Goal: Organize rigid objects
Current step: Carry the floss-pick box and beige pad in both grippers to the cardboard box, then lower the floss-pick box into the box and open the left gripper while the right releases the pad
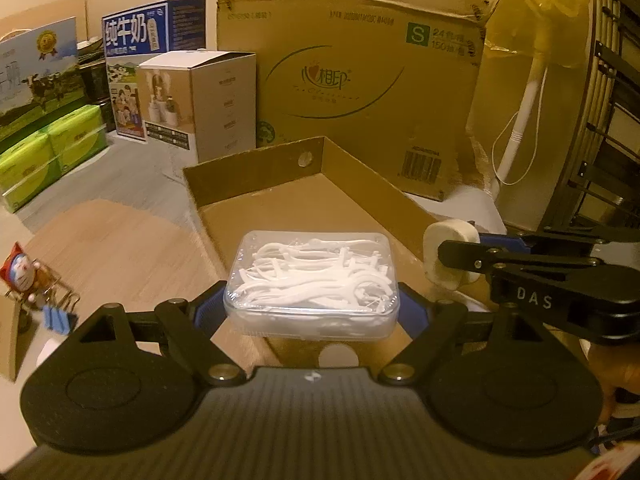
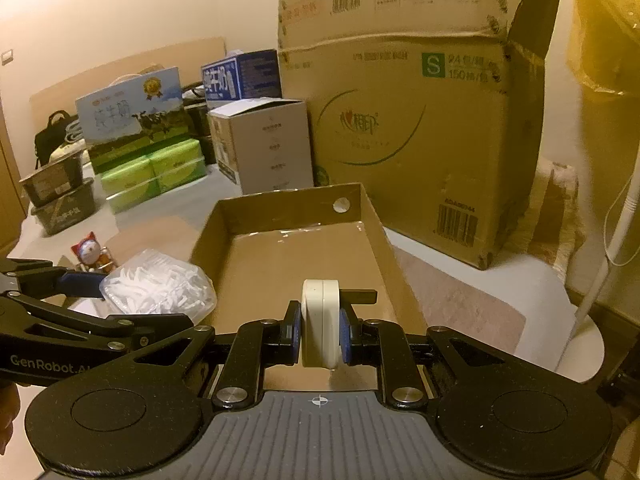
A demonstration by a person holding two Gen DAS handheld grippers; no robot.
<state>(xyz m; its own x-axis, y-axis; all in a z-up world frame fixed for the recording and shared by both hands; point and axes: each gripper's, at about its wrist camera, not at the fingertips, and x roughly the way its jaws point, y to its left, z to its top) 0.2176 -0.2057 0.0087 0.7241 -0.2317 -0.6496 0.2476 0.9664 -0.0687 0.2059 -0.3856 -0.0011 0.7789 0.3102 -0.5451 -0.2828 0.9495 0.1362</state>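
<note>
Landmark: you work around the open cardboard tray (image 2: 288, 256); every place below is given from it.
Toy and clips: the small figure (image 1: 20, 270) and binder clips (image 1: 60, 316) lie well left of the tray, clear of your path.
Left gripper (image 1: 312, 304): it is grasping the clear floss-pick box (image 1: 312, 280) across its width, over the tray's near left edge.
Left risk: the box is smooth plastic held only at its sides, so you could let it slip or tilt if you bump the tray's left wall (image 2: 206, 236).
Right gripper (image 2: 320, 332): it is clenched on the white plug adapter (image 2: 320, 320), held on edge over the tray's near end.
Right risk: the adapter's rounded faces may let it twist between the pads; released on edge, it would likely topple or roll.
Between the hands: the two grippers sit close, so you could knock them together over the tray.
Open room: the tray floor is bare, so you have space for both.
Right edge: the tall carton (image 2: 412, 140) stands just behind and right of the tray, limiting your swing there.
</note>
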